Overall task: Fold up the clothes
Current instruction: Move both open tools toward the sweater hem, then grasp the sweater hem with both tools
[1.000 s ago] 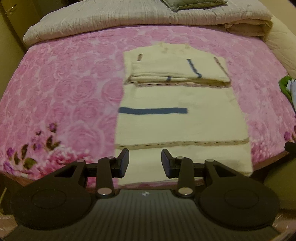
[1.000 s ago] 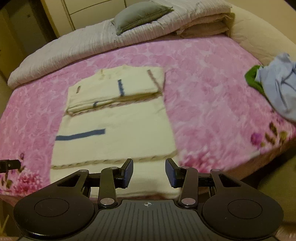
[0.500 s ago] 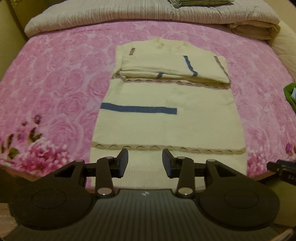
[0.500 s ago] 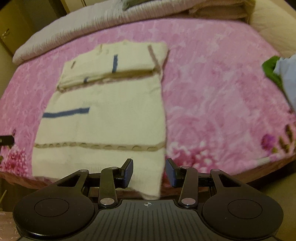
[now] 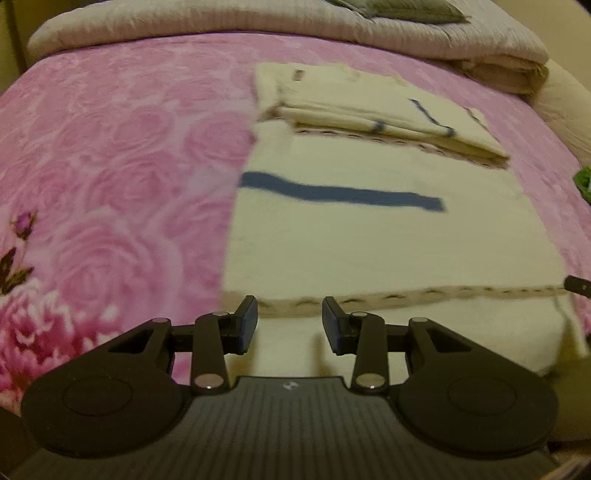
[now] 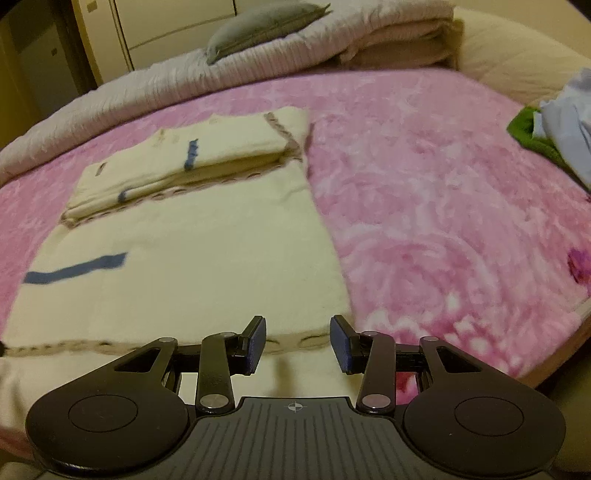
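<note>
A cream knitted garment [image 5: 388, 243] [image 6: 192, 266] with a blue stripe lies flat on the pink bed; its far end is folded over into a thick stack [image 5: 376, 118] [image 6: 184, 162]. A beige scalloped band crosses it close to the near hem, which hangs over the bed's edge. My left gripper [image 5: 290, 323] hovers open over the hem's left corner. My right gripper [image 6: 298, 343] hovers open over the hem's right corner. Neither holds anything. The right gripper's tip [image 5: 578, 285] pokes in at the left wrist view's right edge.
The pink rose-patterned blanket [image 5: 110, 166] [image 6: 443, 184] covers the bed. A grey quilt [image 6: 221, 74] and a pillow [image 6: 266, 26] lie along the far end. Green and pale blue clothes [image 6: 554, 125] are piled at the right edge. Cupboards stand behind.
Both grippers have moved closer and lower toward the garment's near hem, the left shifting to its left corner and the right to its right corner. Both stay open.
</note>
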Demonstrator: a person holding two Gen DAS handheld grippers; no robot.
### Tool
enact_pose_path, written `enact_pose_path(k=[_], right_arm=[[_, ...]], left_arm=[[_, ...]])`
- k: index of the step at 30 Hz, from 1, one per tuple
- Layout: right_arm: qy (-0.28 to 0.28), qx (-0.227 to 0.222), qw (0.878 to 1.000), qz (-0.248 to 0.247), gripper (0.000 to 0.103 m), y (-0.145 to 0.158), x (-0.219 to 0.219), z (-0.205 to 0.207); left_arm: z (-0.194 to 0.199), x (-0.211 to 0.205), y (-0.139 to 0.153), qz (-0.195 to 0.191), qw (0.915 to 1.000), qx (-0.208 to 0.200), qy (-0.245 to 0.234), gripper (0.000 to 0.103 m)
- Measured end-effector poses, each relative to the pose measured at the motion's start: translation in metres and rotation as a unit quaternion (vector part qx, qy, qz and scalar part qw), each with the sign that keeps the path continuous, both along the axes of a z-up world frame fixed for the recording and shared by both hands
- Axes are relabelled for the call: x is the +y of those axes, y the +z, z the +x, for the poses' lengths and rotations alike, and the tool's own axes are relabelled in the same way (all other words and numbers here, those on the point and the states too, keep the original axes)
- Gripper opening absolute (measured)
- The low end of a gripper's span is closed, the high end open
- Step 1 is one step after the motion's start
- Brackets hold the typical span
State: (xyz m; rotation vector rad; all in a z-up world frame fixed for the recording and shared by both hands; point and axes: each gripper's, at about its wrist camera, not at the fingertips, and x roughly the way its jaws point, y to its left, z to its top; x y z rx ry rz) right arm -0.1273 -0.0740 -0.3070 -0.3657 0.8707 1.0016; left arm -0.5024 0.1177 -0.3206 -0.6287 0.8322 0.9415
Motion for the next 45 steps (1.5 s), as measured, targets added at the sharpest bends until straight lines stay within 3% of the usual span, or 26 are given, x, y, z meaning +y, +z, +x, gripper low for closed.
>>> enact_pose_path(k=[4, 9, 13, 16, 21, 24, 32, 39, 43, 45], right_arm=[[0.011, -0.004, 1.0, -0.001, 0.042, -0.01, -0.032, -0.025], [0.025, -0.009, 1.0, 0.002, 0.042, -0.02, -0.072, -0.057], [0.01, 0.002, 0.999, 0.043, 0.042, -0.004, -0.107, -0.064], [0.02, 0.02, 0.996, 0.085, 0.042, 0.01, -0.125, -0.067], [0.008, 0.107, 0.986, 0.128, 0.042, 0.005, -0.132, -0.055], [-0.003, 0.117, 0.984, 0.13, 0.042, 0.002, -0.13, -0.04], [-0.041, 0.164, 0.976, 0.137, 0.042, -0.014, -0.116, 0.027], [-0.044, 0.292, 0.943, 0.153, 0.042, -0.046, -0.107, 0.078], [-0.048, 0.363, 0.915, 0.168, 0.042, -0.062, -0.108, 0.1], [-0.054, 0.392, 0.9, 0.182, 0.042, -0.069, -0.113, 0.103]], left_arm=[[-0.022, -0.025, -0.019, 0.015, 0.9991, -0.038, -0.005, 0.032], [-0.044, -0.078, -0.007, 0.018, 0.9972, -0.066, -0.03, 0.032], [-0.065, -0.103, 0.003, 0.022, 0.9969, -0.075, -0.013, 0.031], [-0.078, -0.114, 0.013, 0.032, 0.994, -0.104, -0.016, 0.032], [-0.086, -0.105, 0.016, 0.005, 0.9904, -0.137, 0.013, 0.033], [-0.088, -0.09, 0.013, -0.013, 0.9877, -0.153, 0.029, 0.036], [-0.083, -0.033, -0.017, -0.041, 0.9895, -0.124, 0.063, 0.036], [-0.095, -0.004, -0.035, -0.085, 0.9736, -0.196, 0.081, 0.036], [-0.102, 0.001, -0.048, -0.15, 0.9485, -0.268, 0.076, 0.035], [-0.106, 0.001, -0.053, -0.153, 0.9427, -0.284, 0.084, 0.034]])
